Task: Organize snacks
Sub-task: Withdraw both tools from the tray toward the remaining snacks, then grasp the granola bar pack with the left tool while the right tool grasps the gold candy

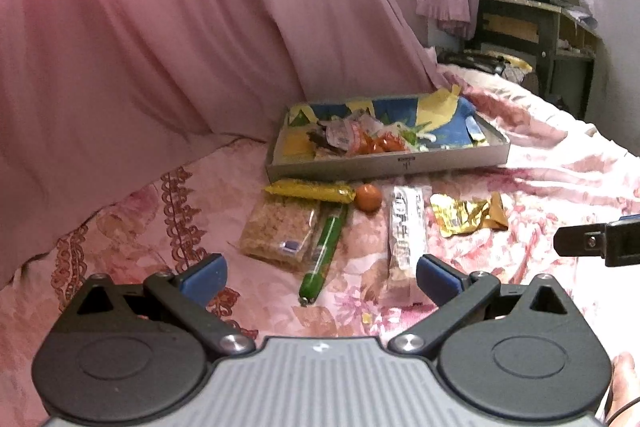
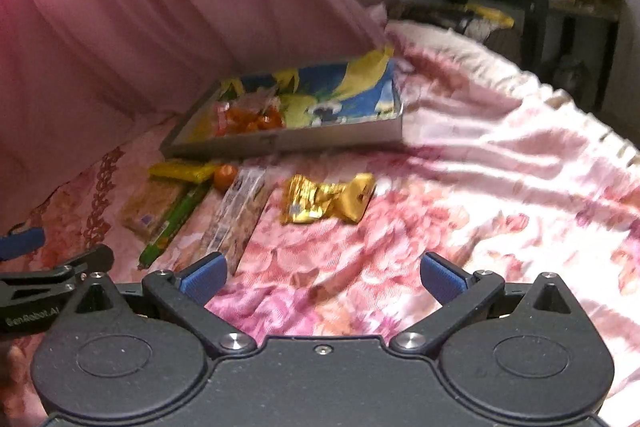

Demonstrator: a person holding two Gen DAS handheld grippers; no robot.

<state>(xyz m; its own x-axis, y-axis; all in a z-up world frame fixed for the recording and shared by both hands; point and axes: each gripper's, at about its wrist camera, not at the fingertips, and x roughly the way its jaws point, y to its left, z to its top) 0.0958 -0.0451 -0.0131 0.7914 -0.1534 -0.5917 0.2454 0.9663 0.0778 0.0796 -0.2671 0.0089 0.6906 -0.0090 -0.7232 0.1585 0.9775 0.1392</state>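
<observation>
A shallow grey tray (image 1: 384, 165) (image 2: 304, 141) lined with blue and yellow paper lies on the bed and holds several wrapped snacks. In front of it lie a yellow roll (image 1: 310, 190), a tan cracker pack (image 1: 276, 231), a green stick (image 1: 324, 255), an orange ball (image 1: 368, 198), a long silver bar (image 1: 406, 227) and a gold wrapper (image 1: 466, 214) (image 2: 326, 199). My left gripper (image 1: 318, 277) is open and empty, hovering just short of the green stick and silver bar. My right gripper (image 2: 322, 277) is open and empty, short of the gold wrapper.
A pink floral bedspread (image 2: 460, 187) covers the bed. A pink curtain (image 1: 180, 27) hangs along the left and back. A dark shelf unit (image 1: 536, 27) stands at the far right. The right gripper's finger (image 1: 588, 241) shows at the left view's right edge.
</observation>
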